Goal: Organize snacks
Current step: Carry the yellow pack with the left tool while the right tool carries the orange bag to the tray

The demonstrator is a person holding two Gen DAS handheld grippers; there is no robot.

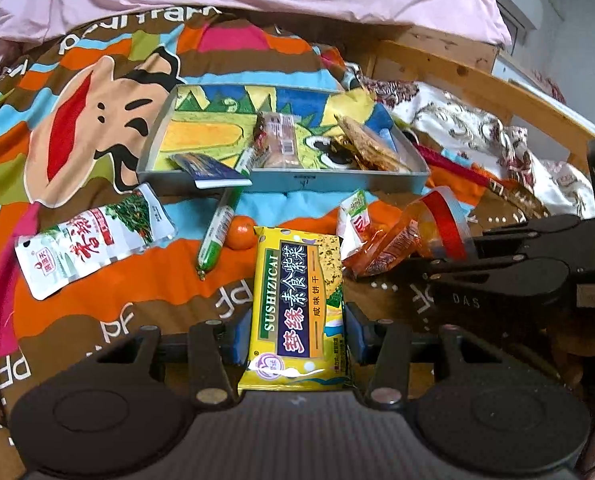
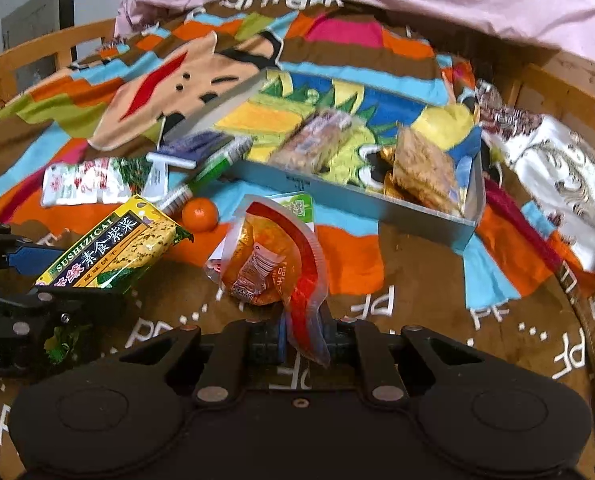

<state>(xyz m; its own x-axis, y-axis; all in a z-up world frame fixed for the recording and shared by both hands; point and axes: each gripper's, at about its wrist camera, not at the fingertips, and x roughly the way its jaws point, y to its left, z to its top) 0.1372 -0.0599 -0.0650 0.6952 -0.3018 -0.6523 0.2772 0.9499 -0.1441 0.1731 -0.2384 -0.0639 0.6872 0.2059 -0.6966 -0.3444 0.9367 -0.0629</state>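
A: Count by the tray?
B: Three packets inside; one tangerine just in front.
A: Tools?
B: Left tool grips yellow cracker pack; right tool clamped tight on orange pouch, both before tray.

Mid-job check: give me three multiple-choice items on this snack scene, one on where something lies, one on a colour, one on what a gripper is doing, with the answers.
1. Where does the small orange fruit lie?
A. inside the grey tray
B. on the blanket in front of the grey tray
C. on the pink quilt

2. What is the main colour of the cracker packet in the left gripper?
A. yellow
B. white
C. red

3. What is the right gripper doing?
A. hanging open over the tray
B. gripping the green sausage stick
C. shut on the orange-red snack pouch

Answers: 1 B, it sits on the blanket beside the green sausage stick; 2 A, yellow wrapper; 3 C, the jaws pinch the pouch's edge.
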